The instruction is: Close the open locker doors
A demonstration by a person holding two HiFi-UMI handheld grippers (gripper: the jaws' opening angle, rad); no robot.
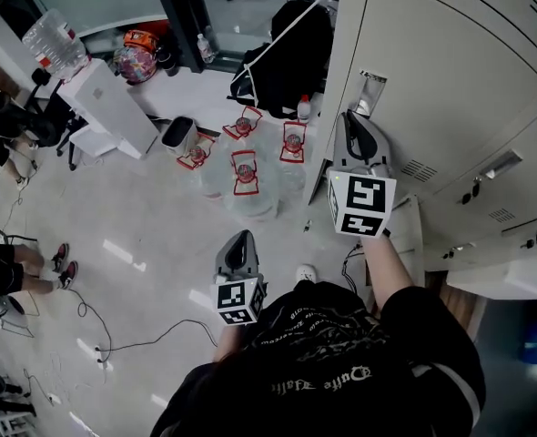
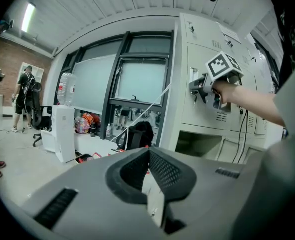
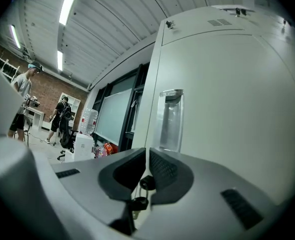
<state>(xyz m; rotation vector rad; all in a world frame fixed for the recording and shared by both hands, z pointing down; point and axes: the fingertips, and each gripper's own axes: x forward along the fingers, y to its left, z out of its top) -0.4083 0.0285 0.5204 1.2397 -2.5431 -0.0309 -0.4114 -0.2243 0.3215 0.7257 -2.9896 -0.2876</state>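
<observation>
My right gripper is up against the tall grey locker door, just below its recessed metal handle. In the right gripper view the handle stands above the jaws. A black key head with a small ring of keys hanging from it sits between the pads, and the jaws are closed on it. The left gripper view shows the right gripper at the door and an open compartment below it. My left gripper hangs lower, away from the lockers, shut and holding nothing.
Several large water bottles and a black backpack crowd the floor left of the lockers. A white water dispenser stands further left. Cables trail over the floor. Lower locker doors stick out at the right. A person stands far off.
</observation>
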